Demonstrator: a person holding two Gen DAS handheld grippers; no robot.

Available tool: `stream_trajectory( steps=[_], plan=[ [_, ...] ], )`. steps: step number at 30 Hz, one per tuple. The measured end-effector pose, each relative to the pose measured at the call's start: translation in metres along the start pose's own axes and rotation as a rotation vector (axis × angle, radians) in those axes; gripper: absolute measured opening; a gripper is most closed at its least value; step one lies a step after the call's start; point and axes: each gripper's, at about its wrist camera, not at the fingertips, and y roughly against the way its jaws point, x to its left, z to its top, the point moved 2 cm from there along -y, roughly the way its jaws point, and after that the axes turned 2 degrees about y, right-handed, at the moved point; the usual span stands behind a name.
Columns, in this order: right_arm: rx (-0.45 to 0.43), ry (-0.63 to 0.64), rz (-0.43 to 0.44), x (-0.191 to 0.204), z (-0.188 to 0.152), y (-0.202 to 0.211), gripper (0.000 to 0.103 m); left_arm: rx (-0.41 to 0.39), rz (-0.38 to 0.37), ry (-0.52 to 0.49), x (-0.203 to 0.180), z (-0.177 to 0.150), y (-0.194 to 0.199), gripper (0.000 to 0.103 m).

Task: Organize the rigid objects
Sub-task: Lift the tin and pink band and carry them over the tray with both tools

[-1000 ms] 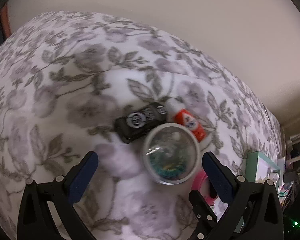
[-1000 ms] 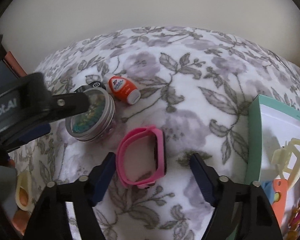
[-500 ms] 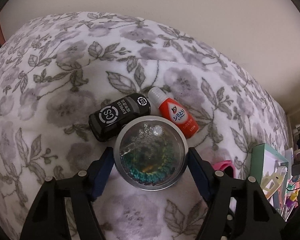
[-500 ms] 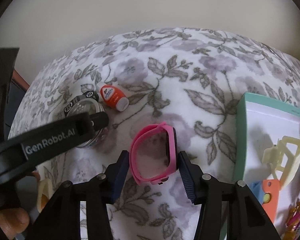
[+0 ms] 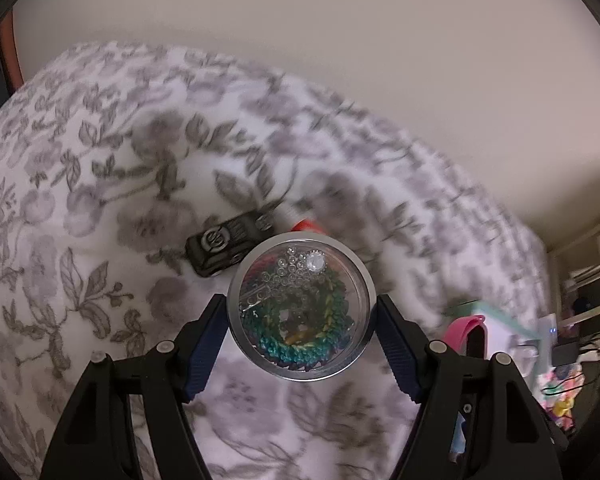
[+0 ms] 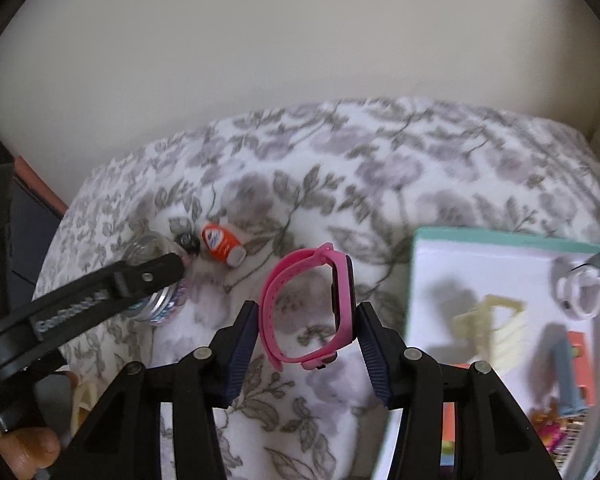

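My left gripper is shut on a round clear-lidded tin of beads and holds it above the floral blanket. The tin also shows in the right wrist view, held by the left gripper's finger. My right gripper is shut on a pink smartwatch and holds it off the blanket. A black container and an orange bottle with a white cap lie on the blanket behind the tin.
A teal-edged white box stands at the right with a cream hair claw, a white ring-shaped item and several small colourful things inside. A beige wall rises behind the bed.
Both grippers have lifted their objects off the blanket. The right gripper has closed on the pink watch and moved toward the teal box, which looks nearer now.
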Motion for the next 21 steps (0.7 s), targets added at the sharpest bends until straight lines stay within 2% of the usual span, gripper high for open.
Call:
stream_trajectory(
  steps=[6, 10, 14, 21],
  plan=[
    [-0.072, -0.046, -0.012, -0.025, 0.011, 0.049, 0.053, -0.068, -0.091, -0.020, -0.037, -0.002, 0.045, 0.074],
    [-0.130, -0.069, -0.069, -0.049, 0.018, 0.082, 0.053, -0.073, -0.143, -0.069, -0.075, -0.009, 0.058, 0.074],
    [-0.164, -0.097, -0.129, -0.080, 0.021, 0.107, 0.053, -0.057, -0.167, -0.128, -0.109, -0.021, 0.052, 0.074],
    [-0.191, -0.160, -0.202, -0.132, 0.018, 0.130, 0.053, 0.007, -0.181, -0.194, -0.151, -0.046, 0.017, 0.074]
  ],
)
